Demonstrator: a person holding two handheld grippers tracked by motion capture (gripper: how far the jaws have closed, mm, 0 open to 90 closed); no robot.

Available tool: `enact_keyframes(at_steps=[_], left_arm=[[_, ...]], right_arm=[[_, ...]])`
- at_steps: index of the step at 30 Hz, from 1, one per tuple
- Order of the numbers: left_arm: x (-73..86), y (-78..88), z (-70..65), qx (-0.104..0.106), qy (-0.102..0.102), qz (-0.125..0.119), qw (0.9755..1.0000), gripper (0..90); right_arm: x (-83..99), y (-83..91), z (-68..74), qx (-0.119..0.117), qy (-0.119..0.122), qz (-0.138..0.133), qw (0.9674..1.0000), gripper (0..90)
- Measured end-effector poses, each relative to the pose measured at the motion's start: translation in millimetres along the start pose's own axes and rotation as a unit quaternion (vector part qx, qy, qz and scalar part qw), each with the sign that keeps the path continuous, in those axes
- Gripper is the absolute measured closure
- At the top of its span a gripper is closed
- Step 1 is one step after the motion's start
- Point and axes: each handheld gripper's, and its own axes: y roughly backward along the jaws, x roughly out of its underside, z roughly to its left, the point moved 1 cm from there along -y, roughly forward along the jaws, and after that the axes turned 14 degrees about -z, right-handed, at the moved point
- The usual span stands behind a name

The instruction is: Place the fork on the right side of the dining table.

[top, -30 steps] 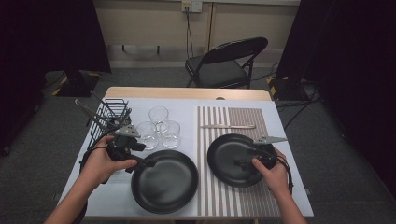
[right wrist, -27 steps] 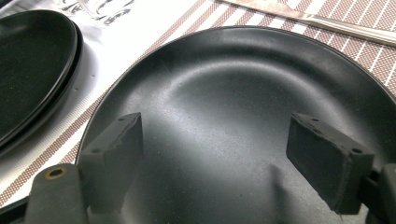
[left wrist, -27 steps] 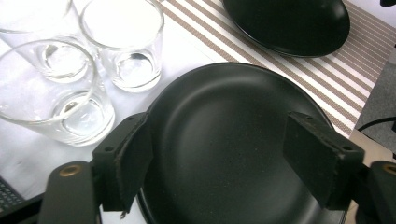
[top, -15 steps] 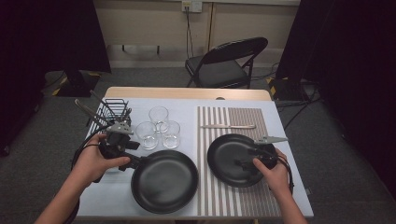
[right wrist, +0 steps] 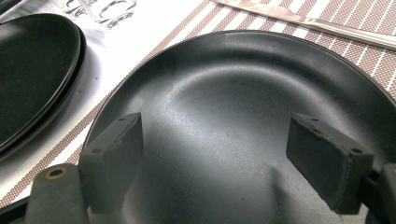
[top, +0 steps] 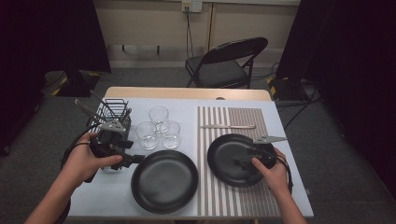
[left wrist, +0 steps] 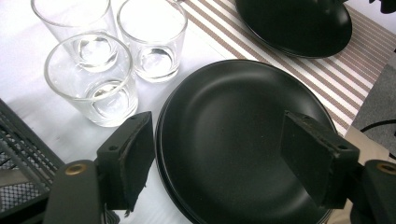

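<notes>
The two plates [top: 164,181] [top: 233,158] are black and matt, with a soft shine, and look smooth. The three glasses [top: 159,128] are clear, shiny glass. The mat [top: 229,119] is woven cloth with brown and white stripes, and it looks a bit rough. The knife [top: 229,126] is shiny metal. The rack [top: 112,112] is thin black wire. The desk [top: 140,100] has a smooth white top. The tongs [left wrist: 224,158] have black pads [left wrist: 135,158], matt and rubbery, worn at the edges.

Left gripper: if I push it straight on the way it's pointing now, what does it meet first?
Likely the near black plate: the open left gripper points across it, depth unclear.
</notes>
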Motion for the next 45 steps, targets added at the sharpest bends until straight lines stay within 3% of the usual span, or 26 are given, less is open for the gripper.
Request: enact_keyframes(at_steps=[14, 28, 33, 45], left_arm=[[-4.6, 13.0, 4.7, -0.007, 0.006, -0.003, 1.0000, 28.2], [-6.4, 23.8, 10.1, -0.011, 0.000, -0.001, 0.9999, 32.5], [-8.6, 32.3, 11.8, -0.018, -0.007, -0.005, 0.9998, 33.7], [-9.5, 46.0, 23.1, -0.038, 0.006, -0.006, 0.9992, 34.7]], right_arm=[[0.1, 1.7, -2.3, 0.000, -0.007, -0.002, 1.0000, 18.2], [-1.2, -0.2, -1.2, -0.001, -0.004, 0.001, 1.0000, 18.2], [-2.6, -1.3, 0.9, -0.002, -0.002, 0.000, 1.0000, 18.3], [-1.2, -3.2, -0.4, -0.004, -0.003, 0.002, 1.0000, 18.2]])
